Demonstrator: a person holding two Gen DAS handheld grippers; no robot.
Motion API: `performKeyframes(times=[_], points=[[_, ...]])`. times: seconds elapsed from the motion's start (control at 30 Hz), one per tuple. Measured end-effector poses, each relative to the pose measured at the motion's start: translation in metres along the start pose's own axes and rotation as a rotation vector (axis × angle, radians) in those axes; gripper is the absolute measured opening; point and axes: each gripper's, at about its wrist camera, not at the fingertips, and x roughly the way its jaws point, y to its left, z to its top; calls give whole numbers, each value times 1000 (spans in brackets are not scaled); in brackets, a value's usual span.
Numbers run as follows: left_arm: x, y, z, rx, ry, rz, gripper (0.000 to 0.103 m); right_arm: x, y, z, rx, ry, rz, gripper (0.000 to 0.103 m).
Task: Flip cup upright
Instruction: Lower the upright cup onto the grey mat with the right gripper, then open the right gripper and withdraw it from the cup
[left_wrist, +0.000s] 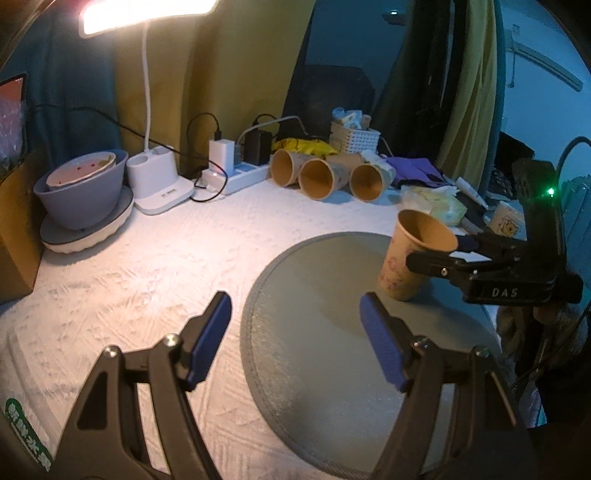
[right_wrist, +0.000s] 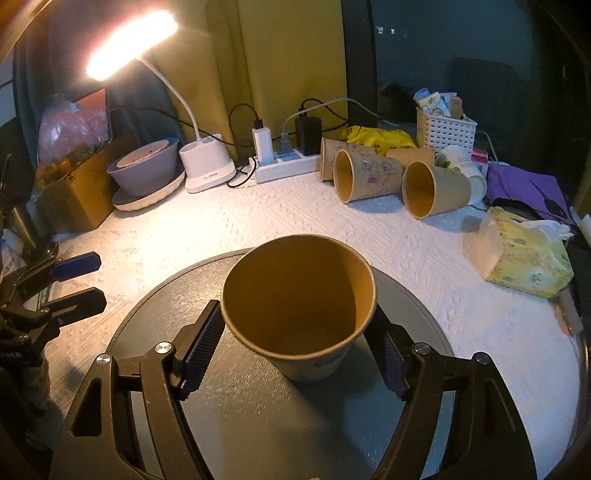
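Between right tongs (right_wrist: 295, 354), upright cup (right_wrist: 299, 306)

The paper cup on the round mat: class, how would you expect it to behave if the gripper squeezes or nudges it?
The paper cup looks thin-walled and empty, so it is probably light and would dent under a hard squeeze from the right gripper. Standing mouth-up on its narrower base on the round mat, a sideways nudge could tip it. Once on its side it would likely roll in a curve.

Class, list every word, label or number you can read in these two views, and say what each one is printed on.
"DAS": white letters on the right gripper body.
Green label at the table edge: characters too blurred to read.
Cup print: cartoon figures, no readable words.
Lamp base marking: too small to read.
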Motion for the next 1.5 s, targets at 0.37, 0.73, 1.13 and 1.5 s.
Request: performKeyframes(times=[0.37,0.73,1.13,1.5], points=[[-27,-18,-8,16,-26,-25,74,-34,11,-16,-1,-25,-18,78],[-51,-39,-20,32,-45,-51,75,-67,19,-30,-4,-60,-28,78],[-74,-69,-32,64,-65,-81,75,-100,26,-47,-3,-92,-46,78],[-98,-84,-32,82,-120,-72,92,-143,37,-56,-18,-135,-99,78]])
